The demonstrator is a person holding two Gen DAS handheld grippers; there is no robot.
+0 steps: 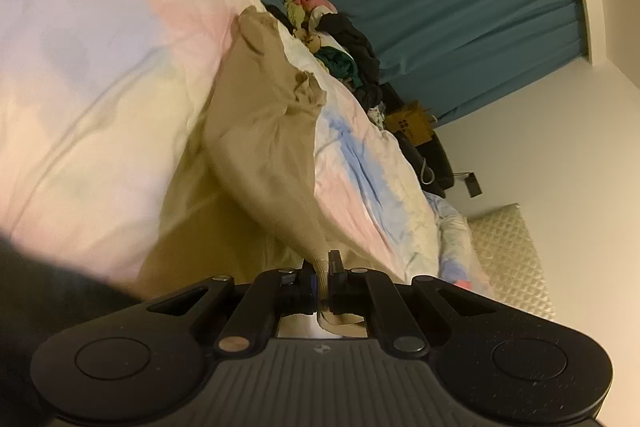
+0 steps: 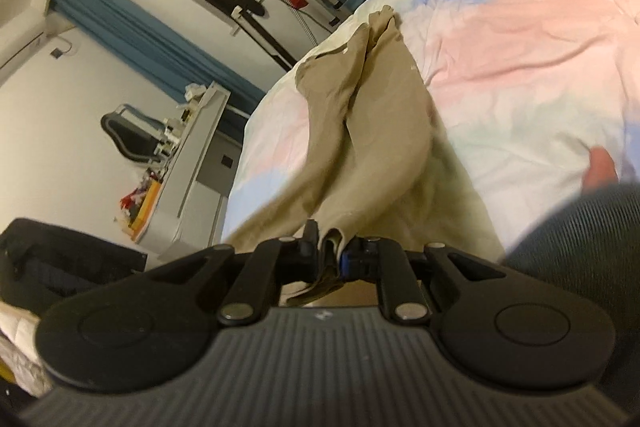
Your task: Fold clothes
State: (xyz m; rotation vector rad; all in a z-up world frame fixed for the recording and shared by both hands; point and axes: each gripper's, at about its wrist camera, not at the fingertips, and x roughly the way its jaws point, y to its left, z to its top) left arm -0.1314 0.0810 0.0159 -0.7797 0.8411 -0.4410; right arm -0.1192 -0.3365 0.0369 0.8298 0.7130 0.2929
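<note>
1. Left wrist view, left side: the pastel duvet fills the upper left and centre, washed in lilac, pink and pale yellow; a dark blurred shape sits at the lower left edge, too soft to identify.
2. Centre: the tan garment runs from the middle of the frame down to the bottom centre, lying across the duvet and narrowing to a gathered edge.
3. Bottom centre: the left gripper is clenched on that gathered edge — tan cloth is pinched between its black fingers and a fold of it pokes out below them.
4. Upper right: a pile of clothes lies on the far end of the bed, with the teal curtain behind it.
5. Right wrist view, left side: a white desk with clutter stands against the wall at mid-left.
6. Centre: the same garment spreads from upper centre down to the bottom centre, creased into two long folds on the duvet.
7. Bottom centre: the right gripper is closed on the garment's edge — a wad of tan fabric sits between the fingers.
8. Right: pink and blue bedding fills the upper right.
</note>
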